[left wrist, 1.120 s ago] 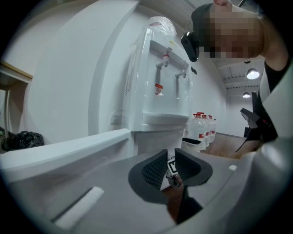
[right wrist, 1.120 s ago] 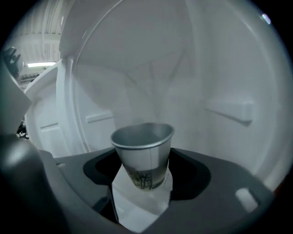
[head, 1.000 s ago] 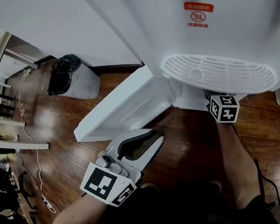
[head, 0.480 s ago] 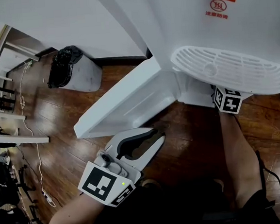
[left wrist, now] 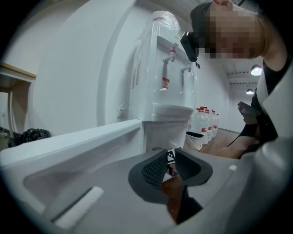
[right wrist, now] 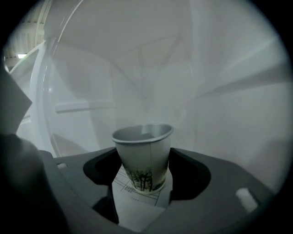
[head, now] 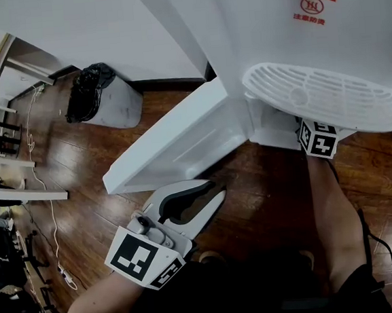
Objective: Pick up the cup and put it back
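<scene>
right gripper (right wrist: 144, 161) clamps cup (right wrist: 143, 153) upright, mouth up, in cabinet (right wrist: 215, 68) under drip tray (head: 324, 97), door (head: 175, 147) swung left; left gripper (head: 216, 187) a slit apart, empty.

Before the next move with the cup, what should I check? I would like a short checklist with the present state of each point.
1. Right claw closed on the paper cup, pads meeting both of its sides: ok.
2. Cup roughly upright between the pads: ok.
3. Cup base resting on the printed sheet below it: cannot tell.
4. Cabinet door of the water dispenser swung wide open, leaving room for the arm: ok.
5. Left claw empty, only narrowly open, and held apart from the door: ok.
</scene>
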Available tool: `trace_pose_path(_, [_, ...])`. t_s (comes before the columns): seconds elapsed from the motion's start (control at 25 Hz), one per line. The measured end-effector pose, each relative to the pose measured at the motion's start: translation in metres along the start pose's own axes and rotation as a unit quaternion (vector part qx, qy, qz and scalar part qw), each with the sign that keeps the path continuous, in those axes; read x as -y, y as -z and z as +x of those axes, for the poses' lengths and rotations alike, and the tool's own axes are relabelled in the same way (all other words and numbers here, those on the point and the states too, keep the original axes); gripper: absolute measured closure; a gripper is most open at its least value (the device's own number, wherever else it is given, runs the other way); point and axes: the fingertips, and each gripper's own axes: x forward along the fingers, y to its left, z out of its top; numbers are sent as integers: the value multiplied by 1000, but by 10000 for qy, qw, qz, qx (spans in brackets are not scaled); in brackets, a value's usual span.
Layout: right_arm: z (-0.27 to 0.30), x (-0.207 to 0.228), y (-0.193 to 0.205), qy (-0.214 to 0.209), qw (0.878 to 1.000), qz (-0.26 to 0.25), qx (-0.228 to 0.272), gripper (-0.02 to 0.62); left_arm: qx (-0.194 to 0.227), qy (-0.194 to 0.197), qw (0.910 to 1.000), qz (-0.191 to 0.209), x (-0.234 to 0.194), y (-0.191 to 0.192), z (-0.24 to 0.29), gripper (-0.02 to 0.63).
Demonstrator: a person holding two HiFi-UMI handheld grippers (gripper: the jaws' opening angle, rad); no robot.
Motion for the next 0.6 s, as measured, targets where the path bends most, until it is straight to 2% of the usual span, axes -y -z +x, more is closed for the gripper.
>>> trace_pose_path(0.16, [3,3,-1,-4,10000,40,49,278,-48,59,10000,0,0,2,-1,252])
trace_pose_path(0.28, [3,-1,3,-98,9999,-134,34,279,-98,179,9998,-19,4,3,-3,252])
trace_pose_path(0.52, [7,-2,7,-108,9994,-174,-280,278,-113,200,9997,-43,3,4,-4,252])
trace_pose_path(0.6, [6,-4,8,-145,9993,-161,-295,256,-104,206,9997,-79,3,3,-4,252])
